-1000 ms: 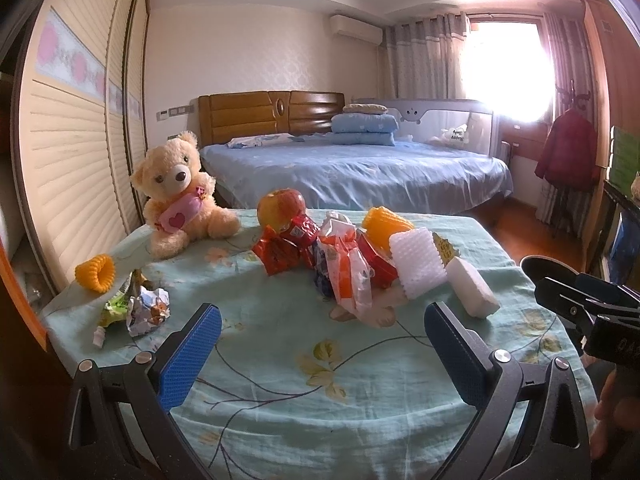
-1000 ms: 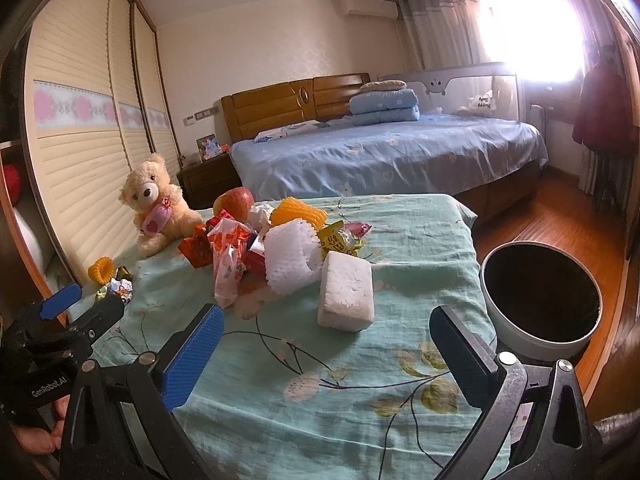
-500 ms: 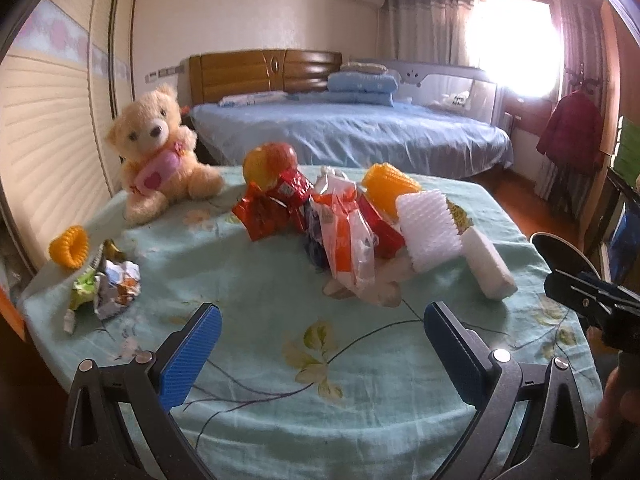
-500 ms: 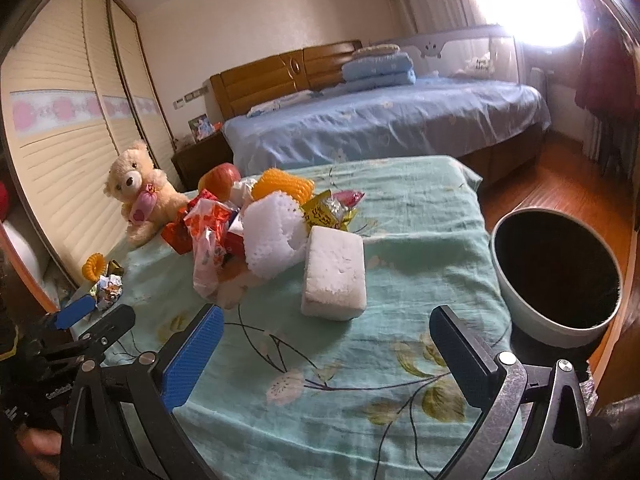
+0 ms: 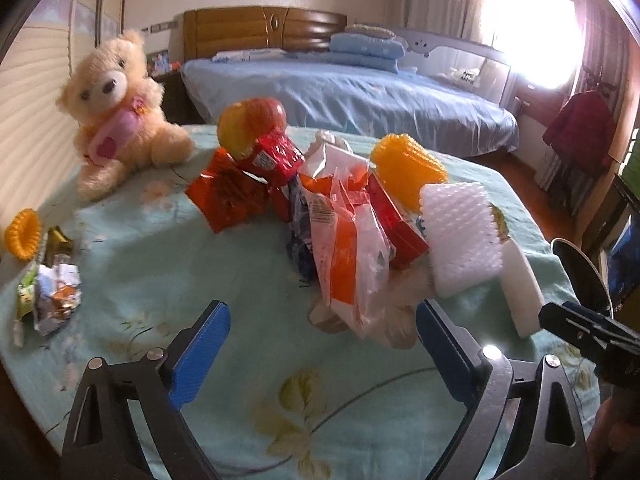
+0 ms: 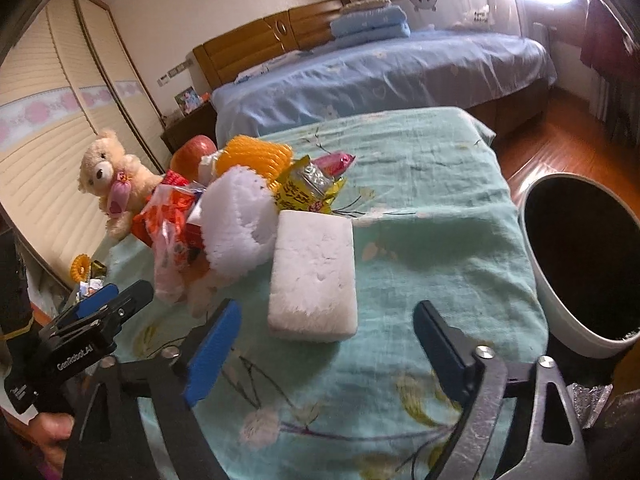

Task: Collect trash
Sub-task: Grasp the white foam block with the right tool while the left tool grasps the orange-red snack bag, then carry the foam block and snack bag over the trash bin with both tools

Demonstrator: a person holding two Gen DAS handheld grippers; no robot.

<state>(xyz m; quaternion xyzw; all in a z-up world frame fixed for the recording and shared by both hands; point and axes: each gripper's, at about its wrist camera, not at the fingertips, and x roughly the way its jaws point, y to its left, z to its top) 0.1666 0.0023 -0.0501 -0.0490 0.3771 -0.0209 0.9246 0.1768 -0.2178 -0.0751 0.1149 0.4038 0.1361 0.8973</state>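
**Ann:** Right wrist view first: big bed [image 6: 384, 68] at the back, then the bench [image 6: 420, 216] under its green flowered cloth, then the dark-mouthed bin [image 6: 560, 280] just beside its right edge. Heaped on the cloth: white foam block [image 6: 314, 272], white foam net [image 6: 236, 224], yellow wrapper [image 6: 304, 192].

**Bo:** And the right tongs [image 6: 326, 354]?

**Ann:** Apart, just been narrowing a touch, nothing between the pads; foam block lying just ahead of them. Looks like the approach to a first pick.

**Bo:** Left side?

**Ann:** Left tongs [image 5: 322, 354] also apart, just been easing inward, empty, aimed at the clear-and-orange plastic bag [image 5: 348, 248] at the near end of the pile. Teddy bear [image 5: 116, 108] and apple [image 5: 252, 124] behind, likely not trash. Crumpled wrappers [image 5: 48, 300] off to the left.

**Bo:** Next move?

**Ann:** Probably straddle, squeeze, lift, carry over to the bin. Bag flimsy, so a pinch on a fold.

**Bo:** Any writing?

**Ann:** "GenRobot.AI" on the left tool's body; wrapper print too blurred to read.
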